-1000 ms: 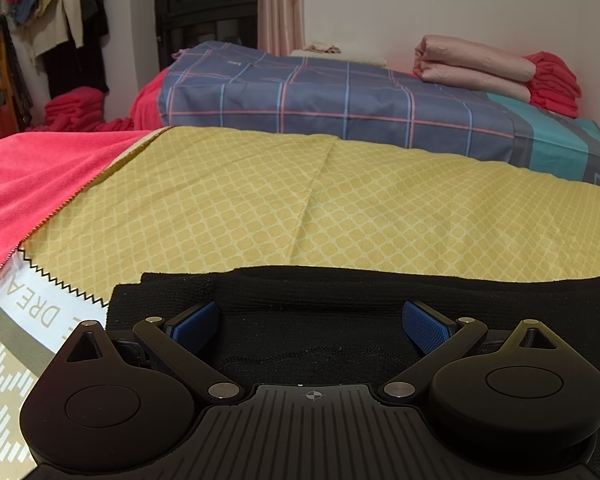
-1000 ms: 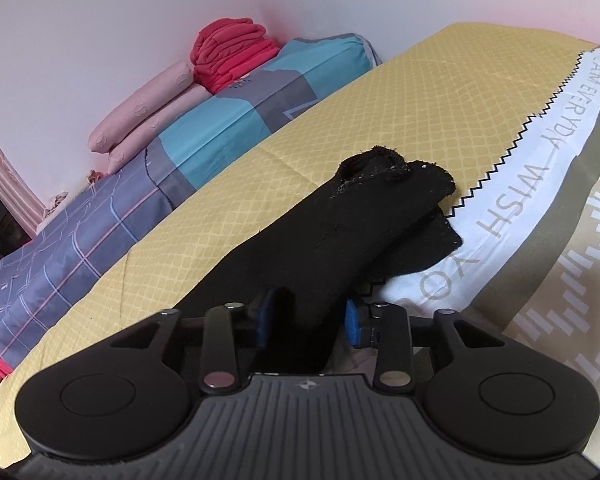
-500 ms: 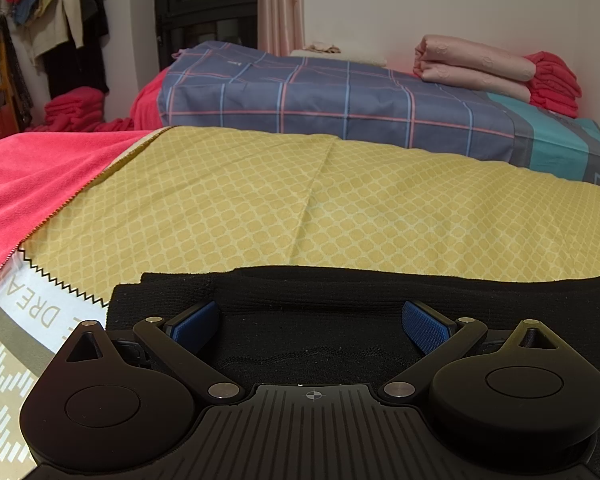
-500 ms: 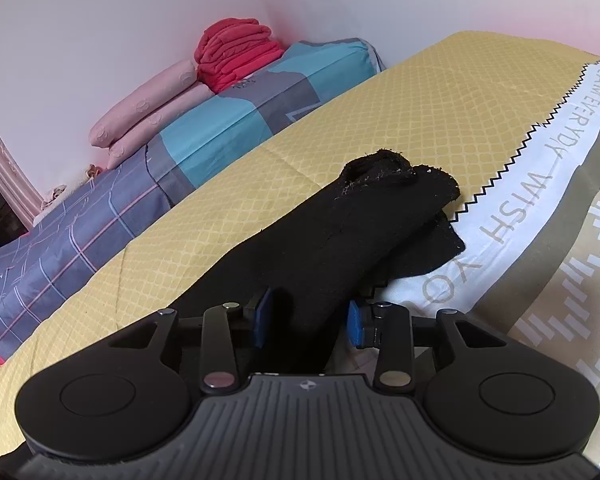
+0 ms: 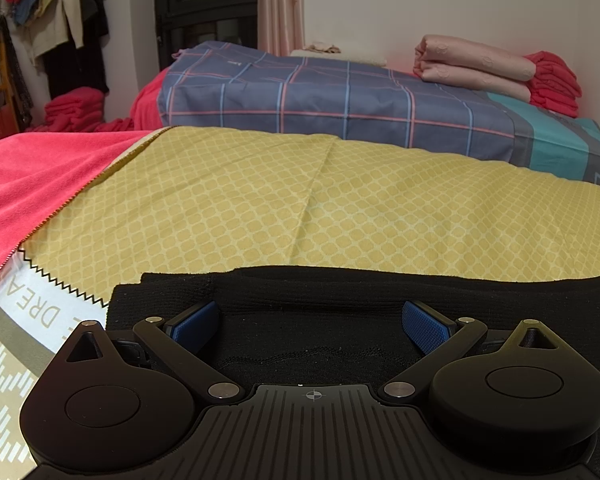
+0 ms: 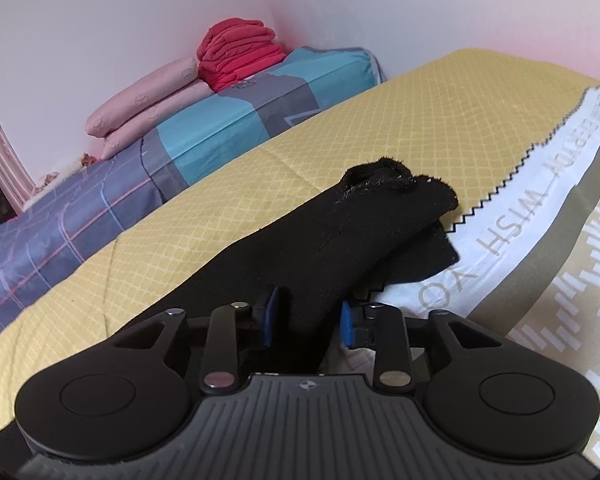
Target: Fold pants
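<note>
Because the black pants (image 6: 340, 240) lie flat on the yellow bed cover (image 5: 340, 200) to be folded, the right tool (image 6: 309, 316) is closing on a leg pointing to 1 o'clock, while the left tool (image 5: 311, 322) waits spread apart over the cloth.

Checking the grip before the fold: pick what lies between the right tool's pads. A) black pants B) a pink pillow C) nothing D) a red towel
A: in the right wrist view a bunched leg of the black pants runs between the blue pads of the right tool, whose jaws are closing on it.
</note>
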Demonstrator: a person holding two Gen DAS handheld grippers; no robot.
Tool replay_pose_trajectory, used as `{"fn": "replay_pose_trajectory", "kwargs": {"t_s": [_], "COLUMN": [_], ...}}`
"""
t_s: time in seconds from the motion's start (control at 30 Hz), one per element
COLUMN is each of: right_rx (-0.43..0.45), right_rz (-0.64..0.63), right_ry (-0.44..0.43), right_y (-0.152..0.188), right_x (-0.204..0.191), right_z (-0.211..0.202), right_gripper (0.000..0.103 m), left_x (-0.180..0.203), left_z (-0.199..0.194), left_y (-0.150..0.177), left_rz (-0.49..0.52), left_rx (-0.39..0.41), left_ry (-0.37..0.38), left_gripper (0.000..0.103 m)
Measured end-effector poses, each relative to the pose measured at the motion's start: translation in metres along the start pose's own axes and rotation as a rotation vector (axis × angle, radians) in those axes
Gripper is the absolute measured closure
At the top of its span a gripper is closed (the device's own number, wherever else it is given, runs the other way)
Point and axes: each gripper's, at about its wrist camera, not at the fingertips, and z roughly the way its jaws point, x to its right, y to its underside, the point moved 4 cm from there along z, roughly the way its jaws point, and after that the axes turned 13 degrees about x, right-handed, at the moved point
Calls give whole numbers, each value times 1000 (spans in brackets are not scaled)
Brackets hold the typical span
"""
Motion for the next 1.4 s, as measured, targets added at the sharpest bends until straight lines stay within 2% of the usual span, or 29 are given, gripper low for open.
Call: {"fn": "replay_pose_trajectory", "kwargs": {"t_s": [0.03, 0.1, 0.2, 0.27, 0.33, 0.4, 0.5, 0.57, 0.6, 0.67, 0.73, 0.8, 0.9, 0.97, 1.0, 1.03, 1.1, 1.2, 1.27, 1.37, 1.4], "right_rx": [16, 88, 285, 412, 482, 517, 559, 501, 483, 507, 476, 461, 411, 474, 478, 484, 532, 509, 516, 520, 517], "right_rz": [-25, -134, -474, -677, -837, -1000, -1391, -1599, -1648, -1623, -1502, -1450, -1577, -1630, -1622, -1611, -1588, -1565, -1570, -1568, -1559], "right_ry": [12, 38, 49, -13, -136, -258, -375, -462, -473, -459, -466, -468, -507, -480, -474, -466, -434, -428, -411, -380, -355], "right_y": [-1, -3, 7, 28, 61, 104, 196, 250, 264, 260, 237, 229, 256, 263, 259, 255, 246, 238, 235, 224, 216], "right_x": [-5, -24, -84, -130, -177, -221, -270, -279, -280, -281, -283, -286, -282, -277, -276, -275, -275, -271, -265, -250, -238], "right_z": [-4, -19, -63, -98, -131, -155, -167, -164, -163, -166, -171, -176, -173, -173, -174, -176, -179, -178, -180, -187, -185], "right_gripper": [79, 80, 80, 80, 80, 79, 78, 79, 84, 84, 84, 84, 83, 81, 70, 51, 32, 29, 28, 20, 20], "left_x": [0, 0, -2, -3, -4, -4, -3, -3, -3, -2, 1, 6, 12, 18, 23, 31, 54, 102, 128, 148, 145], "left_z": [0, 0, -2, -4, -5, -6, -8, -12, -15, -20, -23, -23, -28, -37, -42, -46, -51, -46, -35, -12, -14], "left_y": [0, 0, -1, -2, -3, -3, -4, -6, -7, -9, -11, -11, -14, -21, -25, -30, -37, -36, -24, 18, 24], "left_rz": [0, -3, -15, -25, -33, -34, -24, -12, -6, 1, 12, 36, 72, 80, 75, 70, 73, 114, 136, 227, 222], "left_rx": [0, 1, 7, 14, 23, 25, 30, 49, 62, 80, 96, 103, 109, 116, 116, 115, 98, 63, 23, -29, 18], "left_ry": [0, 1, 7, 12, 17, 17, 10, -6, -12, -11, -7, -14, -26, -29, -15, 21, 97, 165, 192, 169, 159], "left_gripper": [0, 0, 0, 0, 0, 0, 0, 0, 0, 0, 0, 0, 0, 0, 0, 0, 0, 0, 0, 0, 0]}}
